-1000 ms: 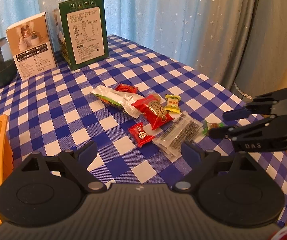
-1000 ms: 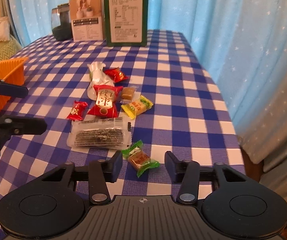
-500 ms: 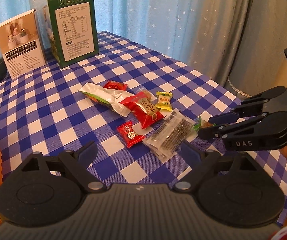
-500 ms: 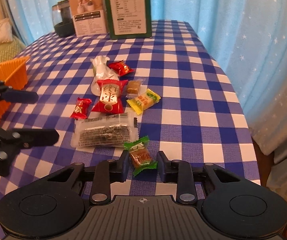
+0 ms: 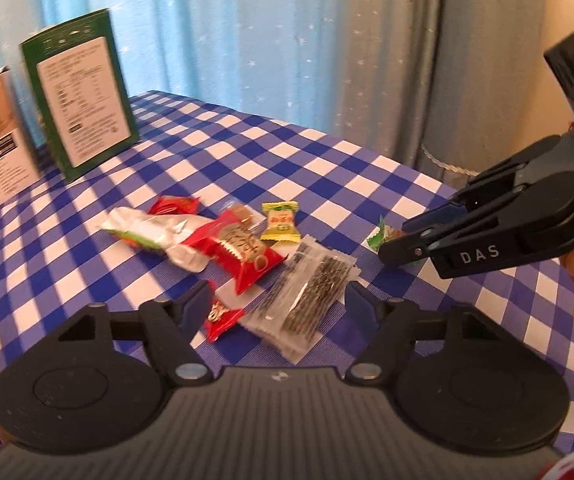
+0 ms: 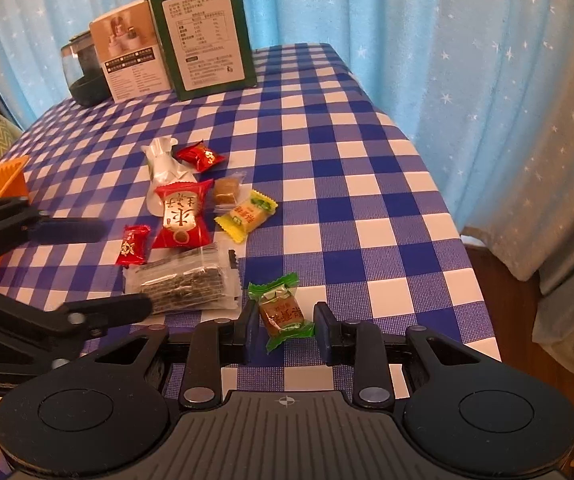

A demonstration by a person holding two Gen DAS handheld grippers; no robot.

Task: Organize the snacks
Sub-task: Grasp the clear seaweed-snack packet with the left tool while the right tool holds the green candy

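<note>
I've got the right gripper (image 6: 285,330) straddling the green candy (image 6: 279,312), pads not yet touching, while the left gripper (image 5: 277,300), jaws just narrowing, brackets the clear packet (image 5: 307,300) unclamped, ready to grab.

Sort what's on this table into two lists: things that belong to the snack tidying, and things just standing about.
Belongs to the job:
green-wrapped candy, between the right hand-held gripper's fingers
clear seaweed packet
large red packet
small red candy
yellow candy
silver packet
orange basket

Just standing about:
green box
beige box
dark jar
</note>
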